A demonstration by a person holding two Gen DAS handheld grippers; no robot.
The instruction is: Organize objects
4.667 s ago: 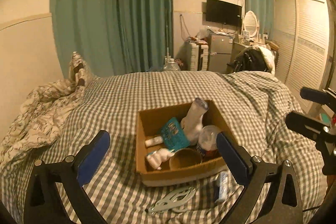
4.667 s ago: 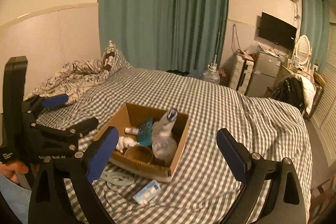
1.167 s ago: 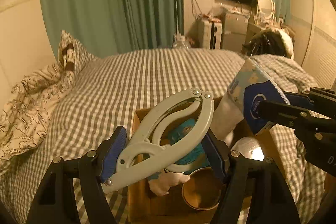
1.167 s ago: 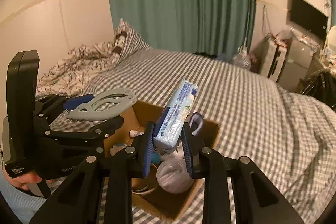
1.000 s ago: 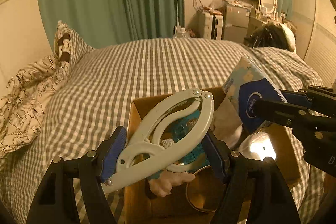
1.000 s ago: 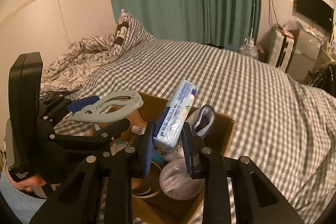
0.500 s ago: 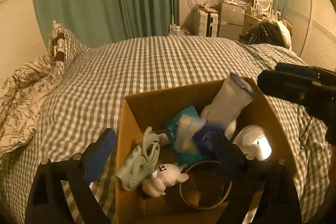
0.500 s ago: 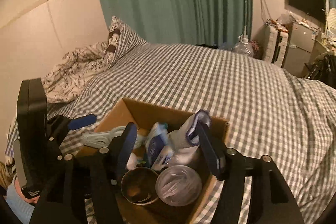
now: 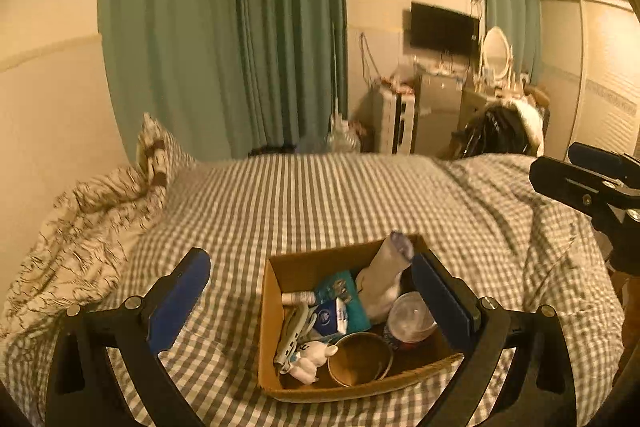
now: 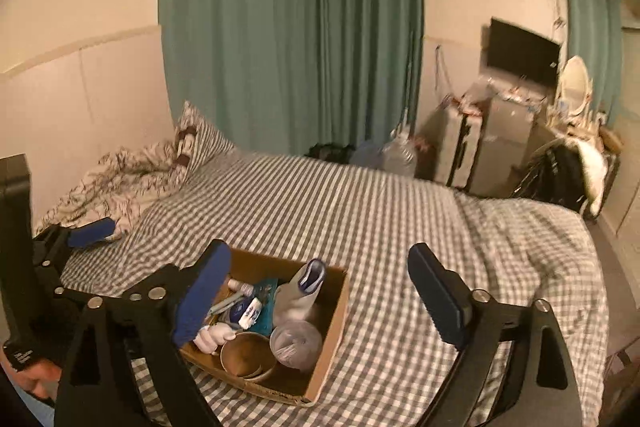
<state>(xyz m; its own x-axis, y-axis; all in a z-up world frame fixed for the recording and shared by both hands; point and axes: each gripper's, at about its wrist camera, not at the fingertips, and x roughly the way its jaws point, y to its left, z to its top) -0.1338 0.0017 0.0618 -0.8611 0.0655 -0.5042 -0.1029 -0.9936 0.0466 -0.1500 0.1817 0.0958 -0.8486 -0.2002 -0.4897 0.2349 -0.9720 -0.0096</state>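
Two sets of tongs enter our record, both spread wide and holding nothing. Our left tongs (image 9: 312, 291) hang above the bed (image 9: 320, 203) with the cardboard box (image 9: 360, 389) framed between their blue pads. Our right tongs (image 10: 318, 293) hang to the right of the box (image 10: 328, 355) and slightly above it, the left pad overlapping the box's near-left corner in view.

Contents of the box, as we see them:
- Pale plastic clip (image 9: 294, 331), lying along the left wall, long axis running from the near side toward the far side.
- Blue-and-white tissue pack (image 9: 330, 317), resting flat on the teal packet (image 9: 344, 297), long axis roughly parallel to the clip.
- Small white tube (image 9: 298, 297), lying crosswise against the far-left corner.
- White sock-like item with blue rim (image 9: 386, 275), propped up and tilted, open end pointing toward the far-right corner.
- Clear lidded cup (image 9: 410, 319), upright at the right wall.
- Round brown bowl (image 9: 360, 363), upright at the near wall.
- White plush figure (image 9: 312, 357), just left of the bowl, touching it.

Checked bedding covers the bed; a crumpled patterned quilt (image 9: 80, 227) lies at its left.
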